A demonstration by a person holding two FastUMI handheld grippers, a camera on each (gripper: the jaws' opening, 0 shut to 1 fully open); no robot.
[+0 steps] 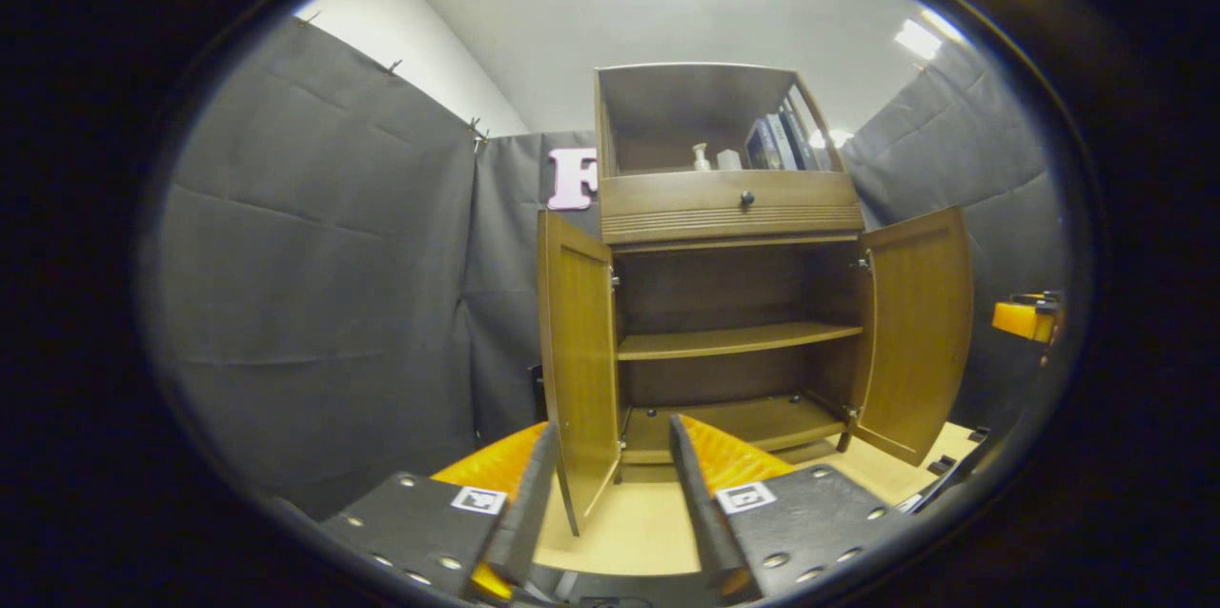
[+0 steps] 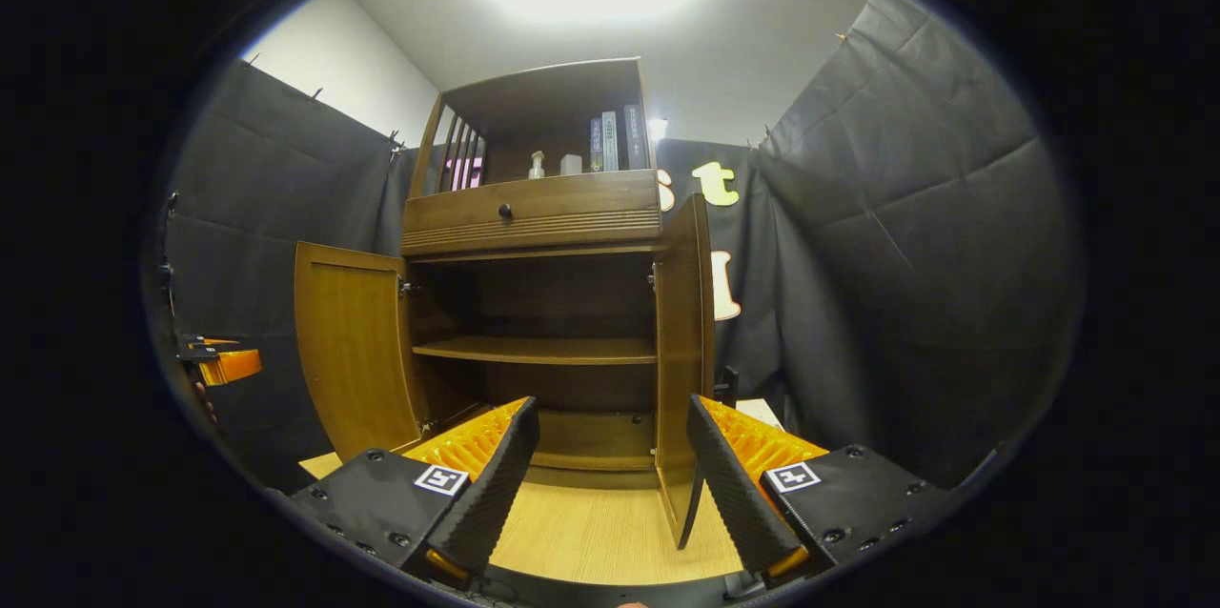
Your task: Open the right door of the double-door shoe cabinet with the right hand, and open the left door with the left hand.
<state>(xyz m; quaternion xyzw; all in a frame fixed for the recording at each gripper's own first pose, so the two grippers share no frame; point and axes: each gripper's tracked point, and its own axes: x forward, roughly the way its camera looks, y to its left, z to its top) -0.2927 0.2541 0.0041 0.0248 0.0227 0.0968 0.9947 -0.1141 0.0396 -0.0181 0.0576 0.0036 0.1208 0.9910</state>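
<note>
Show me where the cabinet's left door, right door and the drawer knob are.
left door [image 1: 579, 351], left gripper view, middle of its inner panel.
right door [image 2: 682, 341], right gripper view, middle of its inner face.
drawer knob [image 1: 747, 199], left gripper view, the knob's round front.

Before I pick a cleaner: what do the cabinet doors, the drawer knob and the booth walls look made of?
Left door and right door: wood or wood-look veneer, visible grain, satin sheen. Drawer knob: small, dark and round, metal or plastic, too small to tell. Booth walls: dark matte cloth, creased and pinned.
</note>
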